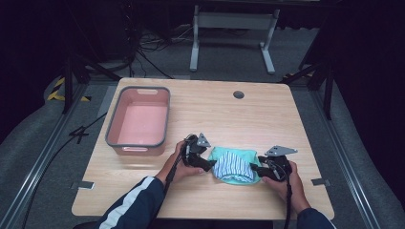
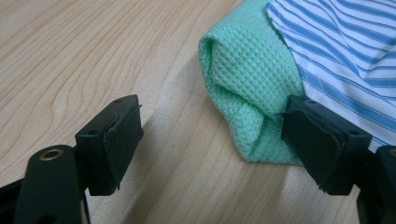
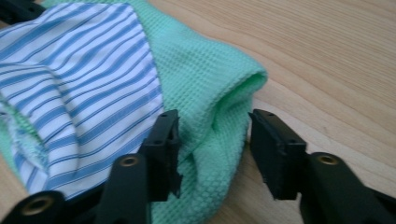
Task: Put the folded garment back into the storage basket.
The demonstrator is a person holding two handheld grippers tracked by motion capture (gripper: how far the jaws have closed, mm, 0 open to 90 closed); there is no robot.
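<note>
One pink bin (image 1: 138, 122) — bare inside, cloth bundle (image 1: 235, 165) apart

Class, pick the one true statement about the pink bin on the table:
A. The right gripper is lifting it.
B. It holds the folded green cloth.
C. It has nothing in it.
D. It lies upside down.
C: the high view shows the pink bin upright with a bare bottom, while the green cloth lies on the table between the two grippers.

Bench (image 1: 267, 114) evenly lit from above; surroundings dark. Soft short shadows under the jaws in both gripper views. Right gripper view slightly blurred; high view soft, no glare.
</note>
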